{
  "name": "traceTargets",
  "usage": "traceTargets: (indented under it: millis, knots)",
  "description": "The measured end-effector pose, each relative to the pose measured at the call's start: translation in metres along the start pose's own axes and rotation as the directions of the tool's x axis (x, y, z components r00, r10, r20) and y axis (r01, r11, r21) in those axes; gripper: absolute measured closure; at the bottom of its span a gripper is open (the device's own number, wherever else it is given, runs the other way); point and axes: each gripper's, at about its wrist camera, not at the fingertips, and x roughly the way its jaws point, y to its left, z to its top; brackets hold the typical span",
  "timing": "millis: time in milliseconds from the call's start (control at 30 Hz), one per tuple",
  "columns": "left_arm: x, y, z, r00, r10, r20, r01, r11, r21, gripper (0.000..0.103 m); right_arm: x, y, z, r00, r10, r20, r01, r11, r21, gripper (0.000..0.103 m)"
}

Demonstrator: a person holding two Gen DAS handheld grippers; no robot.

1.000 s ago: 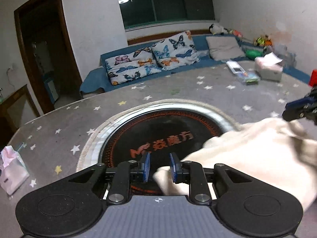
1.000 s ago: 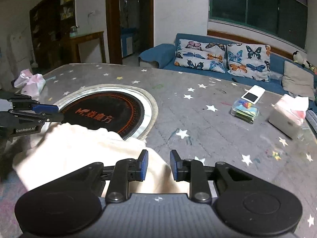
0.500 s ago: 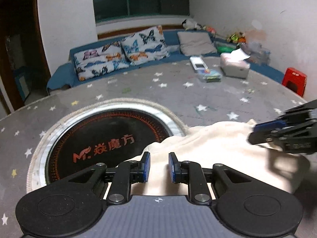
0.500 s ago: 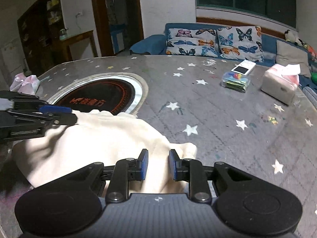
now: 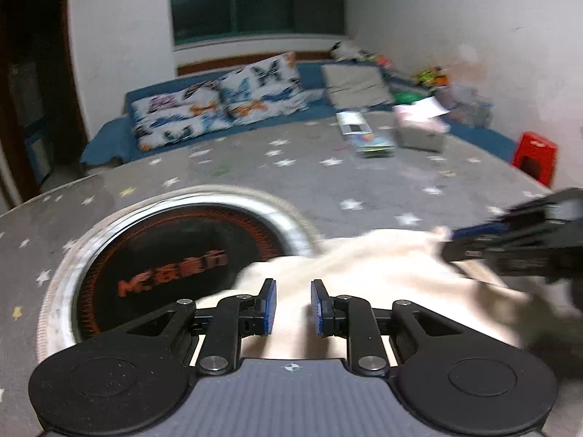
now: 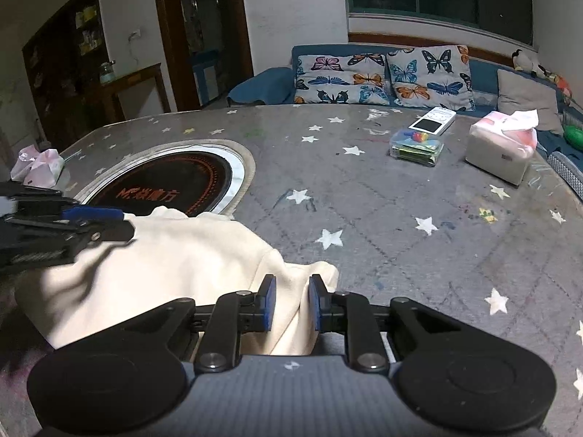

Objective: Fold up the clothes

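Note:
A cream garment (image 6: 175, 255) lies bunched on the grey star-print table cover (image 6: 382, 218), partly over the round black cooktop (image 6: 164, 185). My right gripper (image 6: 292, 300) is at the garment's right end, open by a narrow gap, with a fold of cloth lying between its fingers. My left gripper (image 5: 292, 306) is at the other end, also open by a narrow gap, with the garment (image 5: 364, 266) filling the space between its fingers. Each gripper shows in the other's view, the left gripper (image 6: 120, 227) over the cloth's left part and the right gripper (image 5: 452, 242) at its far corner.
A tissue box (image 6: 503, 149), a clear plastic box (image 6: 417, 147) and a white device (image 6: 433, 122) sit at the table's far right. A pink tissue pack (image 6: 40, 165) lies at the far left. A blue sofa with butterfly cushions (image 6: 382, 73) runs behind, and a red stool (image 5: 535, 156) stands beside the table.
My left gripper has swung right, from the garment's edge to over the cloth. The right gripper's view has pulled back and its finger gap has narrowed slightly. The garment has stayed roughly in place.

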Motion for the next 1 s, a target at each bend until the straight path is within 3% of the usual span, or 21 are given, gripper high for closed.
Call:
traceTargets:
  millis: [267, 467, 533, 600, 767, 1000]
  knots:
    - [-0.013, -0.030, -0.019, 0.999, -0.037, 0.011, 0.037, 0.998, 0.053, 0.079, -0.001, 0.009, 0.000, 1.000, -0.012, 0.016, 0.012, 0.998, -0.057, 0.085]
    - [-0.016, -0.023, -0.021, 1.000, -0.029, 0.010, 0.029, 1.000, 0.001, 0.079, 0.013, 0.004, -0.001, 1.000, 0.005, -0.010, -0.005, 0.999, -0.037, 0.086]
    - [-0.016, -0.020, -0.023, 1.000, -0.025, 0.006, 0.025, 1.000, -0.015, 0.074, 0.012, 0.006, -0.001, 1.000, 0.011, -0.006, -0.011, 0.999, -0.044, 0.097]
    - [-0.016, -0.017, -0.025, 1.000, -0.025, 0.001, 0.025, 0.999, -0.025, 0.073, 0.008, 0.008, -0.001, 1.000, 0.000, 0.005, 0.001, 0.998, -0.059, 0.100]
    - [-0.018, -0.015, -0.026, 1.000, -0.024, 0.001, 0.024, 0.999, -0.031, 0.072, -0.003, 0.013, 0.002, 0.997, -0.072, 0.028, 0.075, 0.993, -0.091, 0.100]
    - [-0.022, -0.006, -0.026, 1.000, -0.008, 0.006, 0.009, 0.999, -0.054, 0.067, 0.007, 0.009, 0.002, 0.997, -0.073, -0.023, 0.071, 0.994, -0.089, 0.098]
